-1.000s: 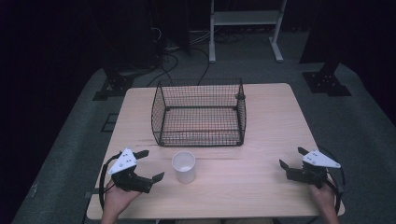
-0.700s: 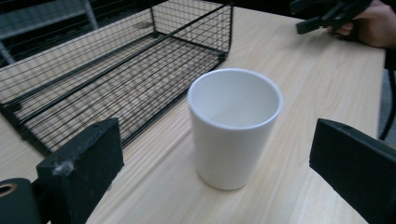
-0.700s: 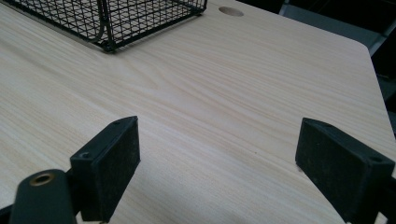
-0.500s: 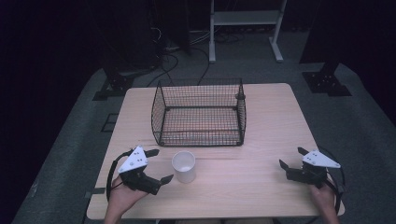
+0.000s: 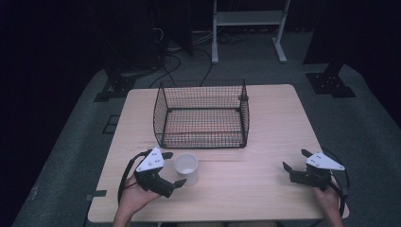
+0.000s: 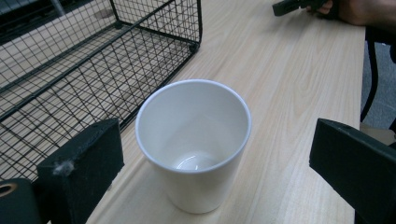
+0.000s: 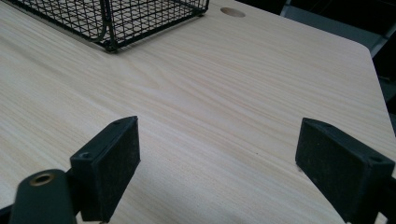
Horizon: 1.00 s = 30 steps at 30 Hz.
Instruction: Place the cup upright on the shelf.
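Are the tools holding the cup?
No, nothing is held. The left tool has open jaws around the white paper cup, not touching. The right tool is open.

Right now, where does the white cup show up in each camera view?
High view: the white cup stands near the table's front edge, left of centre, between the open fingers of the left gripper.
Left gripper view: the cup sits at centre, between that gripper's fingers.
Right gripper view: it is not in this picture.
Shared landmark: the wire basket behind the cup.
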Each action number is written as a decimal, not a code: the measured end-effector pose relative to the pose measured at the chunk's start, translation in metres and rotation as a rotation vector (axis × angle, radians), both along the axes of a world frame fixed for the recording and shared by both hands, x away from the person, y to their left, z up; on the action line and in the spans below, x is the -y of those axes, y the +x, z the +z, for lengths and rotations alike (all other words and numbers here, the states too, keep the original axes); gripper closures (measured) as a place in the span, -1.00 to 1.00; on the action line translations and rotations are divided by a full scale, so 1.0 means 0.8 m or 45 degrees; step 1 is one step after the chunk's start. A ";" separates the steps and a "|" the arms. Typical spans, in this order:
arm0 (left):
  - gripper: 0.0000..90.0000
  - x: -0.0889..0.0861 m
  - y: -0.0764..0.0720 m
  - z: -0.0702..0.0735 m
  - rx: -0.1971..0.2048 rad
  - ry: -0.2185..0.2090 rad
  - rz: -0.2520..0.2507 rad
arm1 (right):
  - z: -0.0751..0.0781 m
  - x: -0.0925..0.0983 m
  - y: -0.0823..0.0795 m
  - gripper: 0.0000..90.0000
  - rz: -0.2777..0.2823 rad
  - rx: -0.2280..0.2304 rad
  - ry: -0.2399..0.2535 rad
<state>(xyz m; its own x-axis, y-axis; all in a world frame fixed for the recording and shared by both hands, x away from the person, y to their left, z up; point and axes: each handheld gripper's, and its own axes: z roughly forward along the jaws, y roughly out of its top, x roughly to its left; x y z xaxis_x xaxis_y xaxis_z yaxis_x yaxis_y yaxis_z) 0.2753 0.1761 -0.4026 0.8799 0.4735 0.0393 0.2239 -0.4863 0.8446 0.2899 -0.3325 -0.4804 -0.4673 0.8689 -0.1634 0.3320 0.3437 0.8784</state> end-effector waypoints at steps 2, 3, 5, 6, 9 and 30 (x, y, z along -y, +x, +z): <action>-0.95 0.004 0.004 -0.003 -0.039 0.010 -0.015 | 0.000 0.000 0.000 -0.71 0.001 0.000 0.000; -0.95 0.004 0.004 -0.003 -0.039 0.010 -0.015 | 0.000 0.000 0.000 -0.71 0.001 0.000 0.000; -0.95 0.006 0.005 -0.005 -0.043 0.020 -0.013 | 0.000 0.000 0.000 -0.71 0.002 0.001 -0.001; -0.95 0.007 0.005 -0.006 -0.048 0.027 -0.016 | 0.000 0.000 0.000 -0.71 0.002 0.001 -0.002; -0.95 0.009 0.007 -0.008 -0.054 0.044 -0.016 | 0.000 0.000 0.000 -0.71 0.003 0.002 -0.002; -0.95 0.028 0.030 -0.024 -0.101 0.121 0.011 | 0.000 -0.001 -0.001 -0.71 0.008 0.005 -0.003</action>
